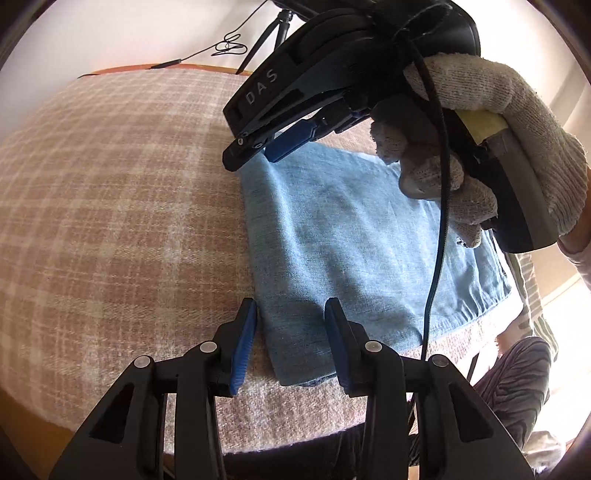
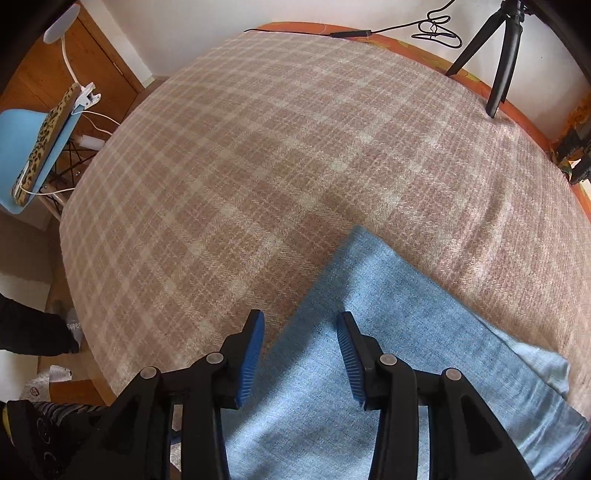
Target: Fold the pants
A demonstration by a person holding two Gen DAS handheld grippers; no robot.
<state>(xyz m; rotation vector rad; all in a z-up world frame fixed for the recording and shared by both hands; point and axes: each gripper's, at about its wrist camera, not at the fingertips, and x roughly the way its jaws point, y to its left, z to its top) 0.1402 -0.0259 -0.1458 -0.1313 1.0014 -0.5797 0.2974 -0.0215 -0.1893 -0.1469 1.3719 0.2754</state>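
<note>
Now the pants [image 1: 332, 236], light blue denim, lie folded flat into a long strip on the plaid blanket [image 1: 110, 221] that covers the table, with their near folded end close to the blanket's front edge. Up close in the left wrist view, the left gripper [image 1: 291, 332] sits low over that near end with its jaws spread wide, one blue pad just off the fabric's left edge and the other over the denim, nothing pinched between them. Across the strip, the right gripper [image 1: 273, 147] comes in from above at the far corner of the pants, held by a hand in a knitted white glove [image 1: 498, 147]; from this side view its blue fingertips look close together at the fabric's edge, but the right wrist view settles it: the right gripper [image 2: 301, 343] has its jaws clearly apart, one pad over the blanket, the other over the denim, and no cloth caught. Over there the pants [image 2: 388, 350] run away to the lower right, their corner pointing into the plaid. Behind, a black tripod [image 2: 498, 55] stands at the table's far edge beside a tangled cable [image 2: 436, 29], and a blue chair [image 2: 29, 155] waits off to the left.
</note>
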